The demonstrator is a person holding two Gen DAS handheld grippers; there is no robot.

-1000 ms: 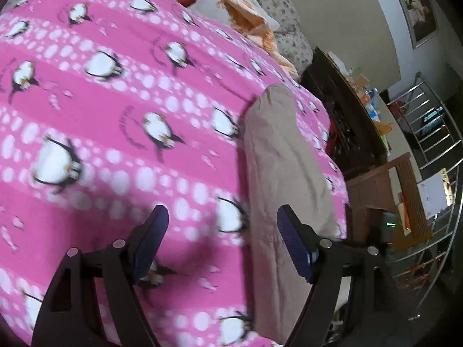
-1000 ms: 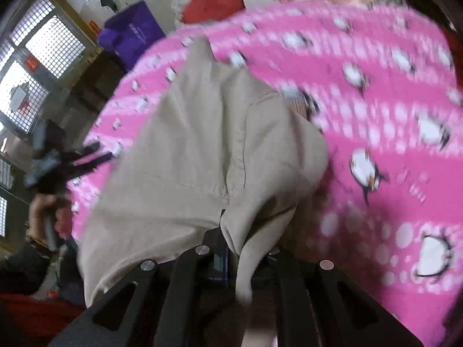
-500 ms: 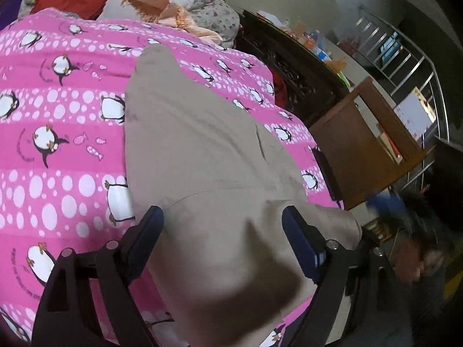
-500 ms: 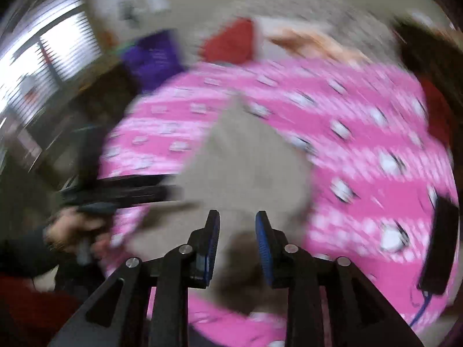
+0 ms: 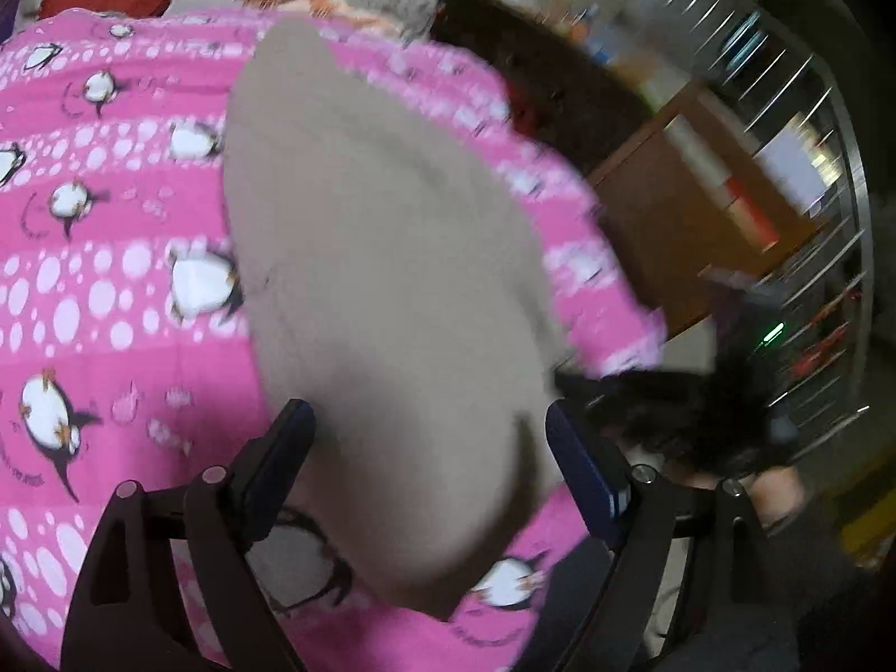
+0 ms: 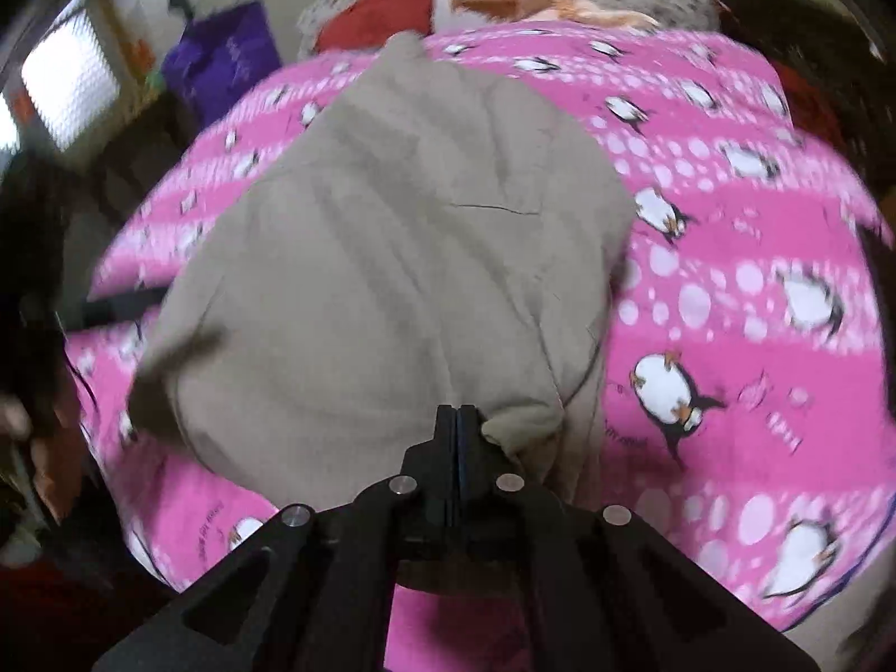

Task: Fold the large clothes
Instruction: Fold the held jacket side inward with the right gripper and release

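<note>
A large beige garment (image 5: 386,257) lies folded on a pink penguin-print bedspread (image 5: 101,257). It also shows in the right wrist view (image 6: 403,257), spread lengthwise toward the pillows. My left gripper (image 5: 431,453) is open, its blue-padded fingers hovering over the garment's near end with nothing between them. My right gripper (image 6: 458,420) is shut, jaws pressed together at the garment's near edge; no cloth shows between the tips.
Red and orange pillows (image 6: 504,5) lie at the bed's head. A dark dresser (image 5: 537,84) and a wooden cabinet (image 5: 700,213) stand beside the bed, with metal racks (image 5: 812,168) behind. A purple bag (image 6: 224,56) stands by the bed's far left.
The right gripper let go of the garment's corner, opened partway, then closed fully. The left gripper swung from the bare bedspread to over the garment, staying open.
</note>
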